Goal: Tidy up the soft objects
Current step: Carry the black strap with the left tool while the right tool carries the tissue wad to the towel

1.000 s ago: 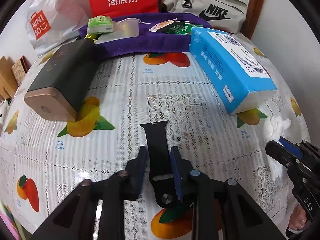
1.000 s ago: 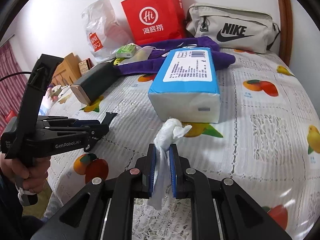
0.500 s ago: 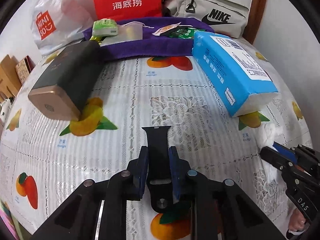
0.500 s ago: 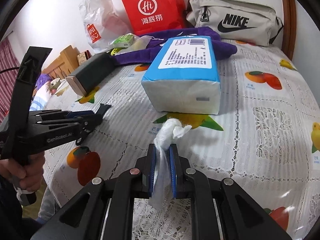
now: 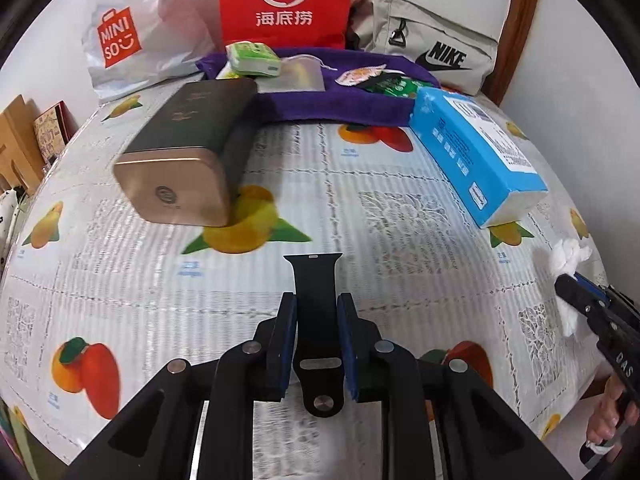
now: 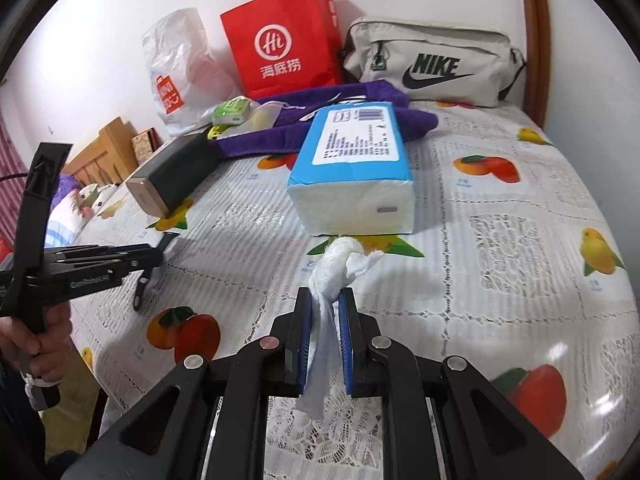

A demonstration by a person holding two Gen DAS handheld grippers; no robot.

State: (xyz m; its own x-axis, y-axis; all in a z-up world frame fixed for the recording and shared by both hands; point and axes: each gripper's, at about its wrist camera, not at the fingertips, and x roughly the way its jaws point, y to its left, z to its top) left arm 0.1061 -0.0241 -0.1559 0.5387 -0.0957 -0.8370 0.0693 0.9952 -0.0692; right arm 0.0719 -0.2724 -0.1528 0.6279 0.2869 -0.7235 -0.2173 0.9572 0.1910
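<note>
The black watch strap [image 5: 316,312] sat clamped between the pads of the left hand-held gripper [image 5: 316,340], its free end reaching out over the fruit-print tabletop [image 5: 400,248]. From the right wrist view it showed only side-on [image 6: 150,268], hanging off that gripper's tip. The right hand-held gripper [image 6: 325,340] was closed on a twisted white tissue [image 6: 332,276], just short of the blue tissue pack [image 6: 352,168]. Only the left wrist view showed the gold end of the dark box [image 5: 176,188] square-on. Behind stood a purple towel [image 5: 332,100], red bag [image 5: 286,4] and grey pouch [image 6: 432,64].
</note>
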